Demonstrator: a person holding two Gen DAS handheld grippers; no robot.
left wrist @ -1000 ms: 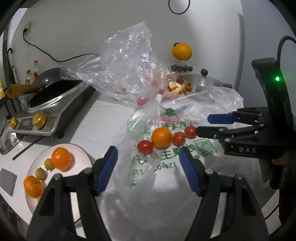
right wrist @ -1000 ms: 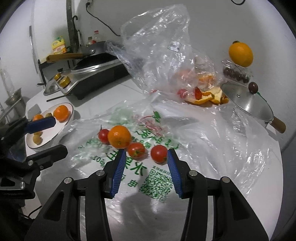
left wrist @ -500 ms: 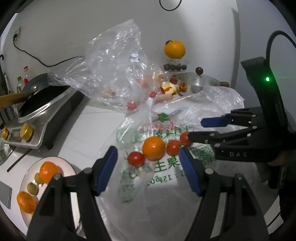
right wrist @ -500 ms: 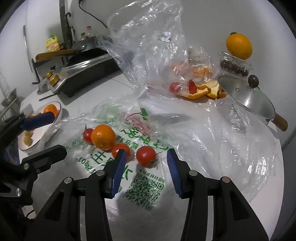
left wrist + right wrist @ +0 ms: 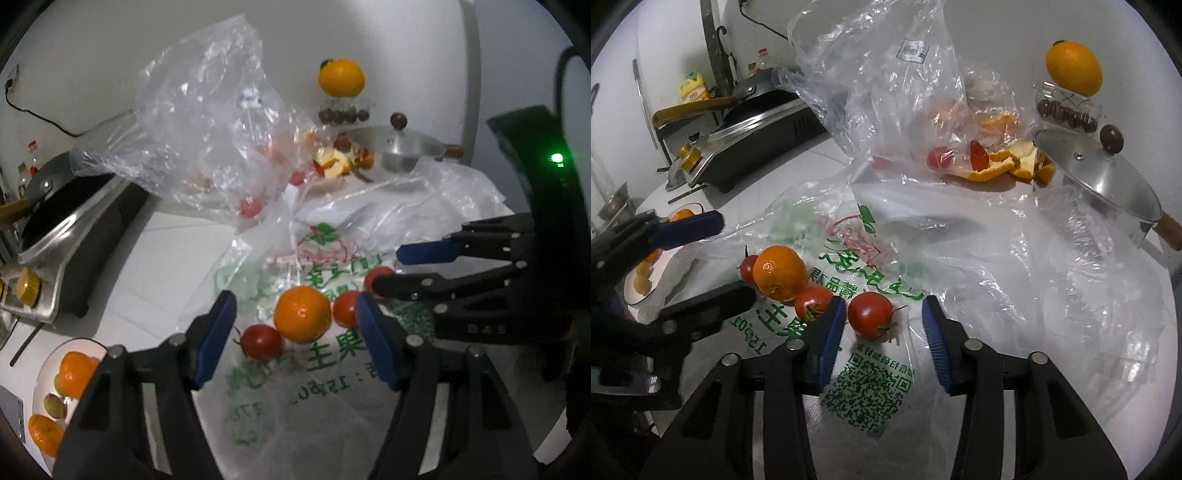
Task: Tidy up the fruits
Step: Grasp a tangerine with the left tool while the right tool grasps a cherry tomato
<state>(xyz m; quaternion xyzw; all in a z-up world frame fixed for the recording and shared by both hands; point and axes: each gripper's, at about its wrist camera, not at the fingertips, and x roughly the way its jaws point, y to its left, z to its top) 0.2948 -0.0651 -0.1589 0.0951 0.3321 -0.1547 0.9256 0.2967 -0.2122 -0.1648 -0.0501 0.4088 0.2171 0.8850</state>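
Both grippers' fingers (image 5: 218, 332) (image 5: 932, 332) apart; plate (image 5: 44, 373) holds oranges (image 5: 75, 373); tomatoes (image 5: 870, 314) lie on the bag (image 5: 871, 387).

Far ahead of the jaws and to the left, a metal stove (image 5: 757, 136) stands on the white counter (image 5: 162, 266), with a dark pan (image 5: 753, 92) on top whose wooden handle (image 5: 690, 109) points left. 2 brass knobs (image 5: 26, 291) are on its front. Far ahead to the right sits a steel pot lid (image 5: 1097, 177) with 1 dark round knob (image 5: 1111, 138). A yellow bottle (image 5: 692, 86) stands behind the stove.
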